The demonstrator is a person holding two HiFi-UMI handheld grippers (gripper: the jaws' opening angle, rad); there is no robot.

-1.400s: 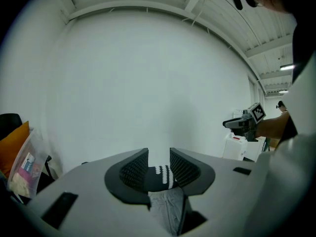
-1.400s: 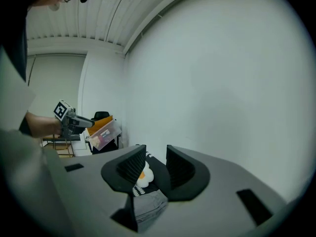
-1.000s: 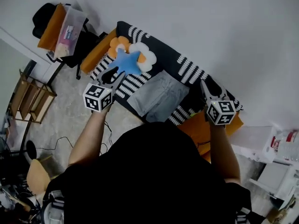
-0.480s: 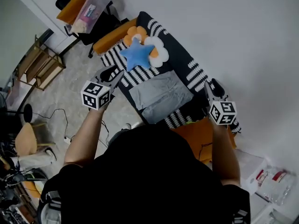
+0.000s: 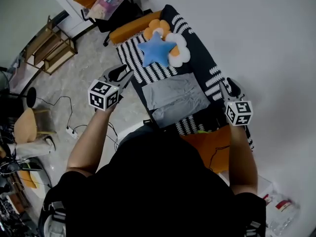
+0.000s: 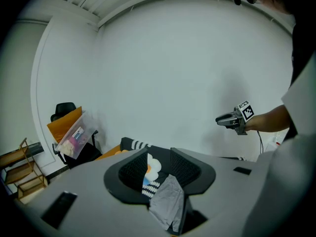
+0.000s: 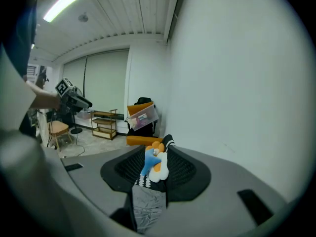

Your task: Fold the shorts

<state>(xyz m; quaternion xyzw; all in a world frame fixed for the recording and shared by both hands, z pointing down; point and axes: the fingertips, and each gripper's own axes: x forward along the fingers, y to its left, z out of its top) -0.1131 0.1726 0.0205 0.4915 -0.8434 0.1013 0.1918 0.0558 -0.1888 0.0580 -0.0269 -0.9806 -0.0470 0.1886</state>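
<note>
Grey shorts (image 5: 175, 98), flat on striped blanket (image 5: 147, 72): likely light, limp cloth, best pinched at corners. The left hand-held gripper (image 5: 126, 75) and right hand-held gripper (image 5: 228, 86) hover, jaws apart, empty.

Right hand-held gripper (image 7: 157, 149): jaws apart, pads touching nothing. Seen through the gap: crumpled grey fabric shorts (image 7: 146, 209) at 6 o'clock; blue star-shaped cushion (image 7: 147, 163) near centre, against a white-and-orange flower-shaped cushion (image 7: 161, 172). Left hand-held gripper (image 7: 88, 103) at 9 o'clock.
</note>
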